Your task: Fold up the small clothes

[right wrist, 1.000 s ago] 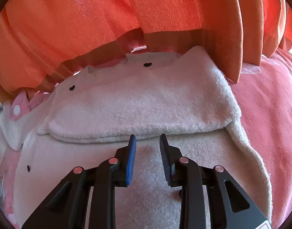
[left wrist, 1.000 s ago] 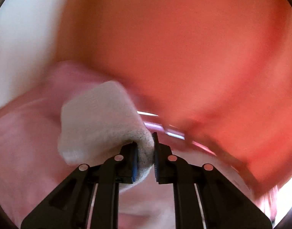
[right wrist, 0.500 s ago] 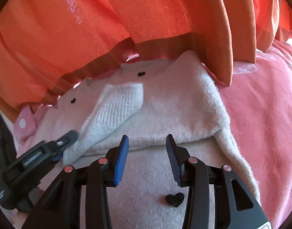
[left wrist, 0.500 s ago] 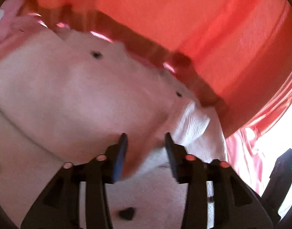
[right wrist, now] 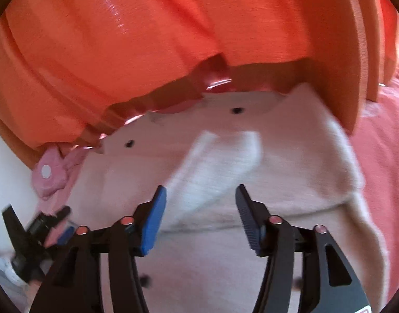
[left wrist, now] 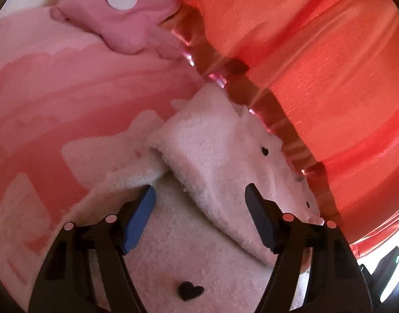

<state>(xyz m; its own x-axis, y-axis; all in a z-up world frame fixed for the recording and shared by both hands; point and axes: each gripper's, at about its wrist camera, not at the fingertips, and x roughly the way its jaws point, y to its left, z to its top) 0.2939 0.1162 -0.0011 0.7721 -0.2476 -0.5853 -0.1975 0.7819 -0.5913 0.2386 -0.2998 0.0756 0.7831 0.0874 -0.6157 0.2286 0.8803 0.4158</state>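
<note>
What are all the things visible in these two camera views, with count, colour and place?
fuzzy garment: one, cream with small black hearts, partly folded, on the blanket.
ribbed cuff: one, white, lying on the garment's folded part.
blanket: one, pink with paler patches, under the garment.
curtain: one, orange, hanging behind.
plush item: one, pink with a white dot, at the far left of the blanket.
left hand-held gripper: one, black with a blue pad, open over the garment.
right hand-held gripper: one, black with a blue pad, open.
</note>
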